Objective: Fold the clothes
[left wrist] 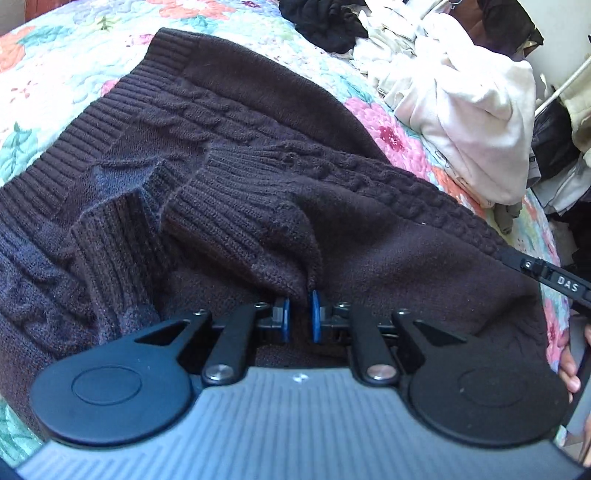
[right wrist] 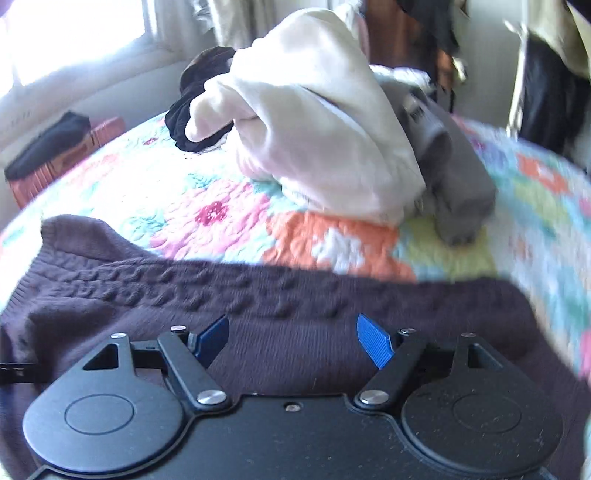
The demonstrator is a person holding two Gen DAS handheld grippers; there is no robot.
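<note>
A dark brown cable-knit sweater (left wrist: 258, 155) lies spread on the flowered quilt (left wrist: 66, 66). My left gripper (left wrist: 300, 314) is shut on a ribbed sleeve cuff (left wrist: 240, 218) of that sweater, and the knit bunches up between the blue pads. The cuff is drawn over the sweater's body. In the right wrist view my right gripper (right wrist: 291, 341) stands open just above the same brown sweater (right wrist: 258, 302), with nothing between its blue fingers (right wrist: 375, 341). Part of the right gripper (left wrist: 554, 280) shows at the right edge of the left wrist view.
A white fleece garment (right wrist: 314, 122) and a grey garment (right wrist: 454, 173) lie heaped on the quilt (right wrist: 332, 240) beyond the sweater. Black clothes (left wrist: 325, 22) sit at the far end of the bed. A window (right wrist: 74, 29) lights the left side. A hand (left wrist: 570, 369) shows at the right edge.
</note>
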